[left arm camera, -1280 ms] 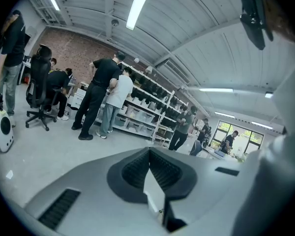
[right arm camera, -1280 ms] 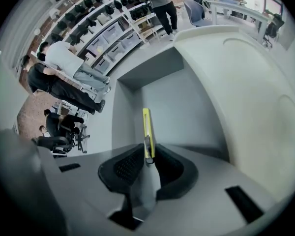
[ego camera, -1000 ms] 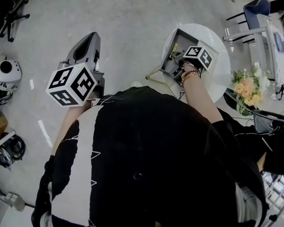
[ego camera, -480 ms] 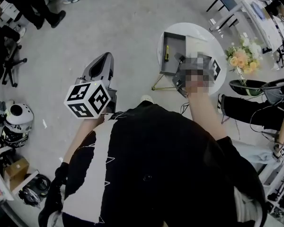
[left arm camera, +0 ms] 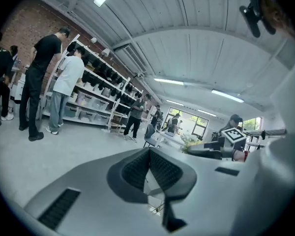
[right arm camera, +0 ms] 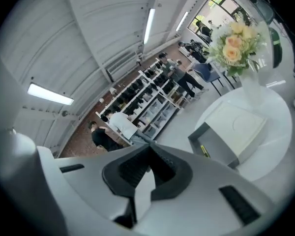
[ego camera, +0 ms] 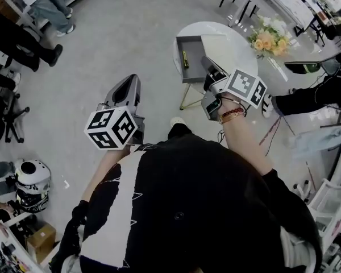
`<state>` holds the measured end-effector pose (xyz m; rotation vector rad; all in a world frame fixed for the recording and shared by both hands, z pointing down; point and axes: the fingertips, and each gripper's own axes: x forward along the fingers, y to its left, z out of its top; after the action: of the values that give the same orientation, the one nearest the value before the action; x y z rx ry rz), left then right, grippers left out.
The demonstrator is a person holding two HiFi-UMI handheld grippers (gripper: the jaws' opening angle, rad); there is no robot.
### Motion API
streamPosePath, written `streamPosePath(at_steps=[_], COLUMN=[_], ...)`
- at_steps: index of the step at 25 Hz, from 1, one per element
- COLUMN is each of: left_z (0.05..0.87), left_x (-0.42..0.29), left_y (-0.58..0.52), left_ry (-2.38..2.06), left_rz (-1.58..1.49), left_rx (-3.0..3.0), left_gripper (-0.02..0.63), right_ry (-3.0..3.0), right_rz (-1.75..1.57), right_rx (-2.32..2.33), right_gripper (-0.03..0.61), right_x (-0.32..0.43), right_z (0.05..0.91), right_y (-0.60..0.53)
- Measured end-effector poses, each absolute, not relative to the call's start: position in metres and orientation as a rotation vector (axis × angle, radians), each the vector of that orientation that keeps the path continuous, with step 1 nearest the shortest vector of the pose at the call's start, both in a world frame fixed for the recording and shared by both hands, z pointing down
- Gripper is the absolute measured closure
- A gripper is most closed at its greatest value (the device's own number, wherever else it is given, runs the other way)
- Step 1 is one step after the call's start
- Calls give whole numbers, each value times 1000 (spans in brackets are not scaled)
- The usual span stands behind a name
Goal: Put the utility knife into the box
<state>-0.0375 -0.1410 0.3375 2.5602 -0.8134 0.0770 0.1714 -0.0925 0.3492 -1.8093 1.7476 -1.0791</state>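
The yellow utility knife [ego camera: 185,59] lies inside the open grey box [ego camera: 192,73] on the round white table [ego camera: 238,36]; the box's pale lid [ego camera: 224,49] lies flat to its right. In the right gripper view the knife [right arm camera: 204,151] rests along the box's [right arm camera: 215,149] floor. My right gripper [ego camera: 209,68] hangs just off the table's near edge, shut and empty, its jaws [right arm camera: 148,154] closed on nothing. My left gripper [ego camera: 128,79] is held over the floor well to the left, also shut and empty [left arm camera: 148,154].
A vase of peach and yellow flowers [ego camera: 270,38] stands at the table's far right edge. Several people stand by storage shelves [left arm camera: 88,107] across the room. A helmet [ego camera: 31,175] and a cardboard carton [ego camera: 40,240] lie on the floor at the left.
My right gripper has drawn back from inside the box to the table's near edge, with the knife left lying in the box. The head view has swung to the left.
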Motion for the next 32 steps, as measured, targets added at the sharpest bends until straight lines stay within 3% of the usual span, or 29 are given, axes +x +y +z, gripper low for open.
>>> streamPosePath(at_steps=[11,32], left_z=[341,333], left_x=[-6,63], left_y=[-103,-93], left_ry=[-664,-717], left_rz=[108,85], left_rx=[2592,2571], left_gripper=[603,603], right_ry=[1900,2149], right_rz=[-683,-578], right_rx=[-2046,-2147], right_gripper=[574,575], right_x=[174,223], right_z=[306,302], right_y=[-46,-48])
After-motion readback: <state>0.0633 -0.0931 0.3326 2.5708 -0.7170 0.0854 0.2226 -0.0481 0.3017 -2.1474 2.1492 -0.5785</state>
